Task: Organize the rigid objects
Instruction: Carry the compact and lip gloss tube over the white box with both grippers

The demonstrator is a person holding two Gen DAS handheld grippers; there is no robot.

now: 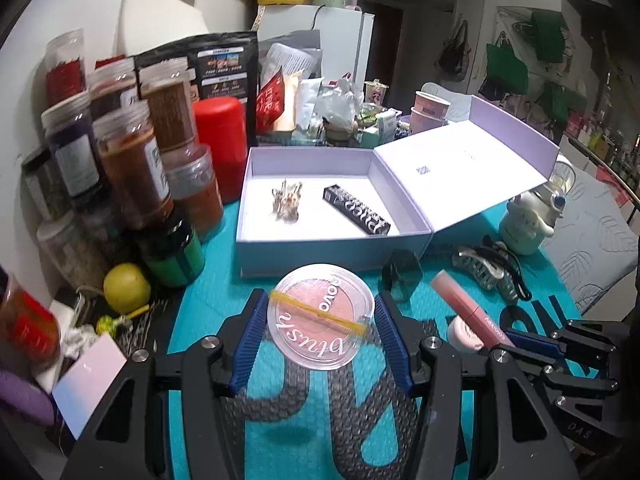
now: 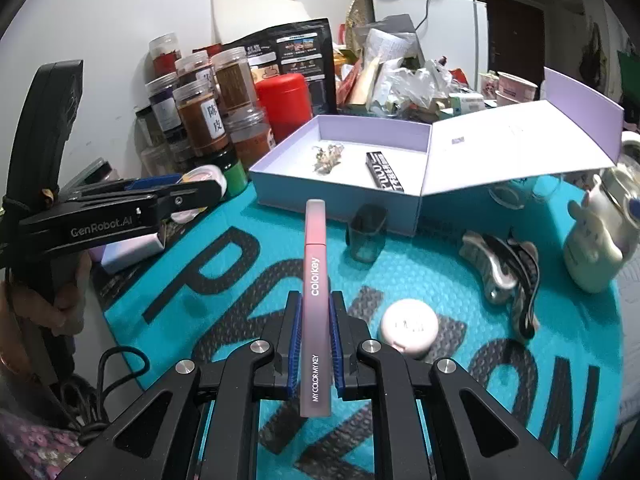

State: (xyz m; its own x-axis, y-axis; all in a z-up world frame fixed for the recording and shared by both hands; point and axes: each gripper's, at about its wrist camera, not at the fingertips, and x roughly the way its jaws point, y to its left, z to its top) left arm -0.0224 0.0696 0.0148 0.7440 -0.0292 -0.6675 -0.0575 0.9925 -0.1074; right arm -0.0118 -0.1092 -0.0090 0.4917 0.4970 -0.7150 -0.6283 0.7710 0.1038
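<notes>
Left tongs (image 1: 320,316): pinching the round clear-lidded pink blush compact (image 1: 320,316) printed "blush", one blue ribbed pad on each side of its rim; the compact is tilted, held above the teal bubble-textured mat (image 1: 212,280) just in front of the box

Right tongs (image 2: 315,320): pressed onto the slim pink lip-gloss tube (image 2: 316,280) marked "colorkey", gripped along its lower half; the tube points toward the front wall of the box and stands clear of the mat

Landmark: open pale-lilac cardboard box (image 1: 332,250) on the desk, its hinged lid (image 1: 472,164) folded back to the right

Inside the box: a small metallic hair clip (image 1: 287,200) at the left, a black rectangular carton with white lettering (image 1: 357,210) at the right, the two apart

In front of the box on the mat: a small dark translucent cup (image 2: 367,236) near the front right corner; a round pale-pink compact (image 2: 408,327) nearer the cameras

Right of the box: a grey and black claw hair clip (image 2: 504,264) lying on the mat, and beyond it a cream figurine-shaped bottle (image 2: 592,248) under the lid's edge

Left of the box: a red cylindrical canister (image 1: 220,140) just beside the wall of the box, then stacked clear plastic spice jars (image 1: 128,168); a yellow-green lemon (image 1: 127,288) sits in front of the jars

Behind the box: a black printed pouch (image 2: 296,56) and a heap of crumpled packaging
</notes>
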